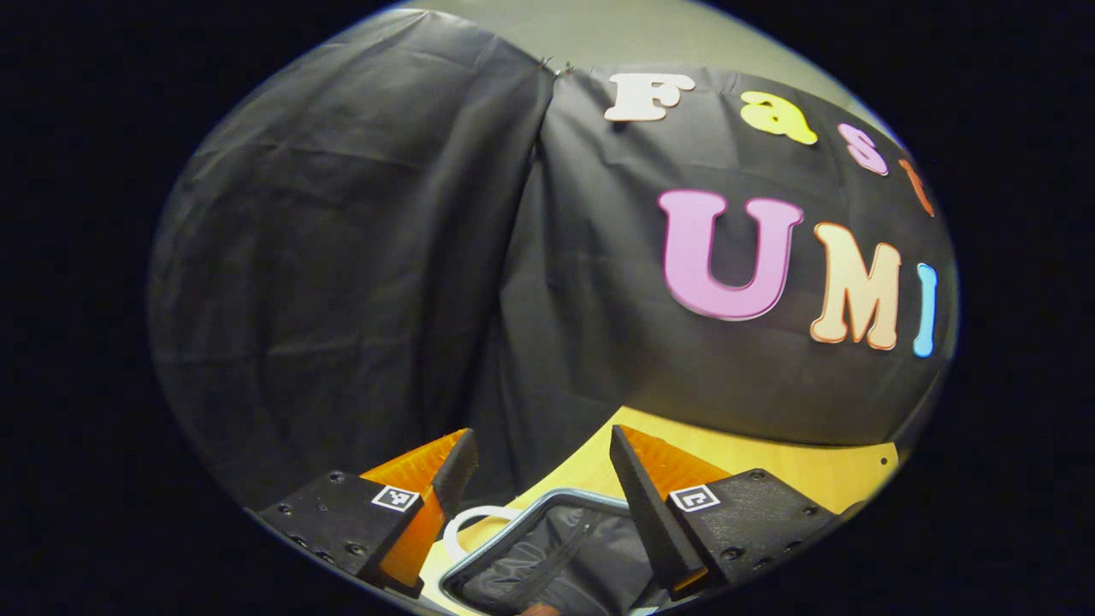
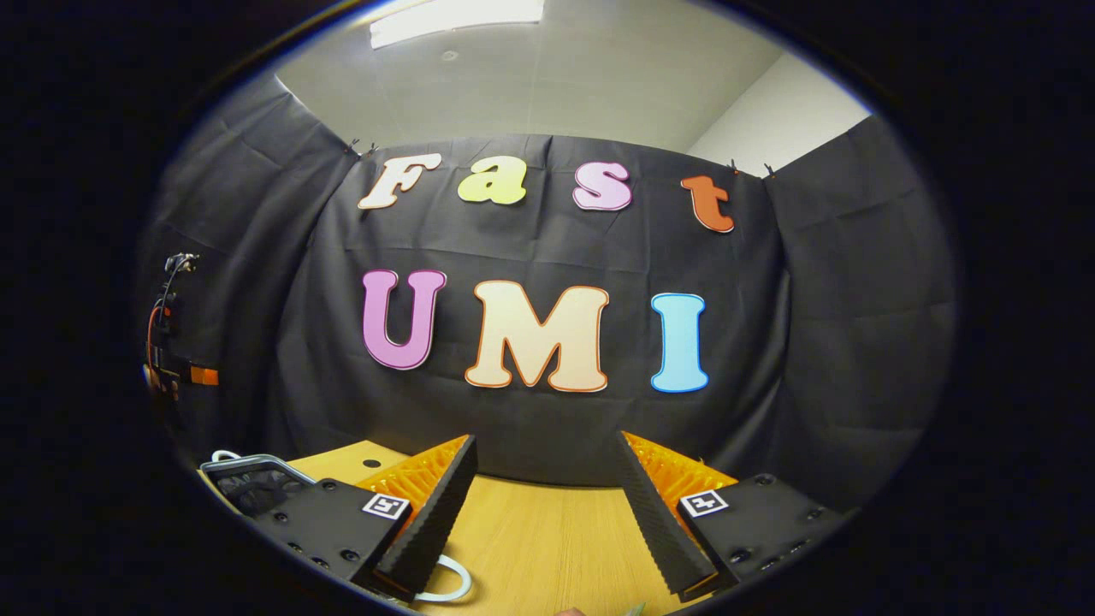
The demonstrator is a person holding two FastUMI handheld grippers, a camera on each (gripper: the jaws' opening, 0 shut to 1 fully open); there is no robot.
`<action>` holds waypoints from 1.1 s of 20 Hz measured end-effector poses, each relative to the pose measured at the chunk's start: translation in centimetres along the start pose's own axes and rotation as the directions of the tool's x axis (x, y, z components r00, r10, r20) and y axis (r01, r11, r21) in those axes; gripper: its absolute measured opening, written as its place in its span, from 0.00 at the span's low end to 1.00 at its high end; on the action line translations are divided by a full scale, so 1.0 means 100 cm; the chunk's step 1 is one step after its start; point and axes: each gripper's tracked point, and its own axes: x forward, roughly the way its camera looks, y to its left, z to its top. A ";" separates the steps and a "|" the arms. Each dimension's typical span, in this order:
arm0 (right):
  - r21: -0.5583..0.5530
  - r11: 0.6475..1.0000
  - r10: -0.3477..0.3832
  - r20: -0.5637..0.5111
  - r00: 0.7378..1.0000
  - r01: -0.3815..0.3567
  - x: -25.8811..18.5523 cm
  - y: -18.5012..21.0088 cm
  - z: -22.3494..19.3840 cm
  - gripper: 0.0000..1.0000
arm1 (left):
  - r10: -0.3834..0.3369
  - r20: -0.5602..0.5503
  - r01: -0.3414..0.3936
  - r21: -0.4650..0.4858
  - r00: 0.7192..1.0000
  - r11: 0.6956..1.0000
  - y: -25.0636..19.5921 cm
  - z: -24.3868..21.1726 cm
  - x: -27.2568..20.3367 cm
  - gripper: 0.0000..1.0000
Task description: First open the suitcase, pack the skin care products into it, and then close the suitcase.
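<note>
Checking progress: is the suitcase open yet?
Open: the suitcase shows its dark lining inside the grey rim, below the left gripper, whose fingers are spread.

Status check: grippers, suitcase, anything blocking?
Left hand-held gripper open, empty, above the open suitcase. Right hand-held gripper open, empty, over the table. White ring beside suitcase; nothing blocking.

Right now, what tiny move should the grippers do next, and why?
Probably lower the right gripper toward the table to look for a product. Both grippers are open and hold nothing. Under the left gripper the suitcase seems open already, its dark lining showing inside a grey rim.
</note>
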 end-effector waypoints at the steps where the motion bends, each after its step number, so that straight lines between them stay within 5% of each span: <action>1: 0.012 1.000 0.003 0.004 1.000 -0.003 0.000 -0.007 0.003 0.99 | -0.022 0.026 0.022 -0.003 0.999 1.000 -0.011 0.011 -0.010 0.89; 10: 0.032 0.999 0.007 0.033 0.999 -0.008 -0.003 -0.071 0.012 0.98 | -0.186 0.182 0.185 0.025 0.965 0.982 -0.136 0.066 -0.087 0.93; 22: 0.045 0.998 0.037 0.033 0.999 -0.038 -0.017 -0.136 -0.002 0.98 | -0.390 0.154 0.381 0.085 0.908 0.921 -0.283 0.023 -0.168 0.94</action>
